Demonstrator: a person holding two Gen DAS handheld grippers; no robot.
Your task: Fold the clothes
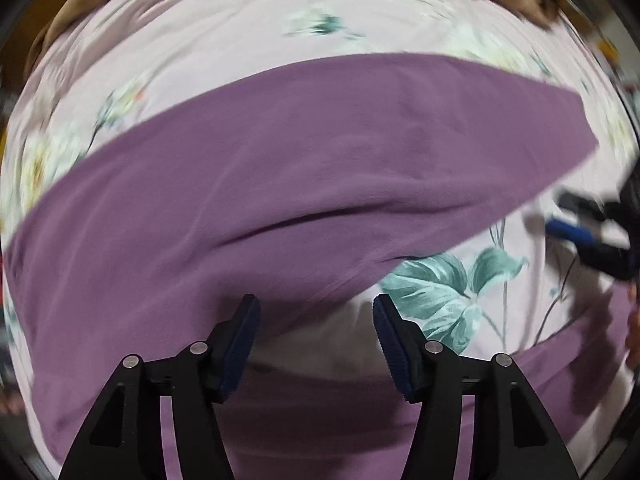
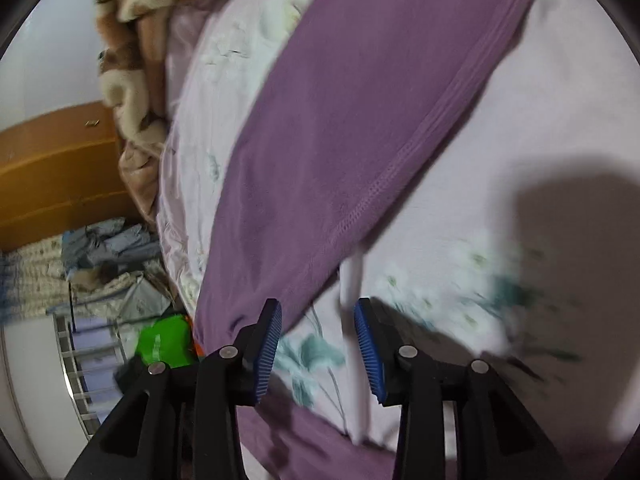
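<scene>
Floral bedsheet (image 1: pixel 248 28), purple garment (image 1: pixel 280 152) hem free, both tongs (image 1: pixel 316 312) (image 2: pixel 318 320) agape

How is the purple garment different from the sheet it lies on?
The purple garment is plain and dark, while the sheet is pale pink and printed with green leaves. The garment shows a stitched hem and lies as a narrow band; the sheet spreads wide beneath it. Both are soft fabric, lying fairly flat.

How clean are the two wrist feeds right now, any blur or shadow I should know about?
Left wrist view: floral sheet smeared by motion blur toward the top, purple garment fairly sharp, the other gripper at right blurred. Right wrist view: garment hem crisp, a dark shadow on the sheet at right, flower print below it streaked; fisheye bends both.
</scene>
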